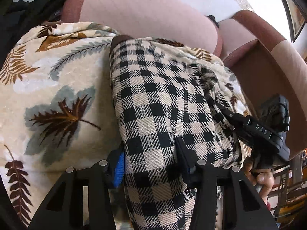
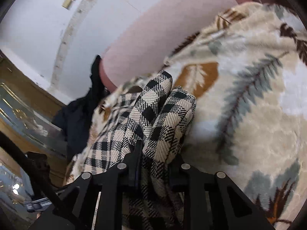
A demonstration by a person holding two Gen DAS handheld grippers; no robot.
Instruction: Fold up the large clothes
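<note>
The left tongs (image 1: 149,164) are clenched on a thick bunch of the checked garment (image 1: 163,105), the fabric squeezed between a blue-padded finger at 8 o'clock and a black one at 5 o'clock. The right tongs (image 2: 153,164) likewise clamp a gathered fold of the same garment (image 2: 153,115), which rises past their tips in two rounded humps. In the left wrist view the right tongs (image 1: 268,132) show at 3 o'clock, black, gripped by a bare hand (image 1: 262,180).

The garment lies on a leaf-print blanket (image 1: 57,95) spread over a sofa seat. Behind it, toward 12 o'clock, stands the sofa's pale pink back cushion (image 1: 144,13), edged in darker maroon; a maroon and tan armrest (image 1: 268,53) curves down at 2 o'clock. A white wall (image 2: 38,28) fills the upper left of the right wrist view, with a wooden, glass-fronted cabinet (image 2: 25,115) at 9 o'clock and a dark cloth (image 2: 80,118) hanging beside the cushion.

The garment is a coarse twill weave in black and beige checks, creased lengthwise. The blanket is plush, cream, embossed, and printed with grey, brown and ochre feathery leaves.
</note>
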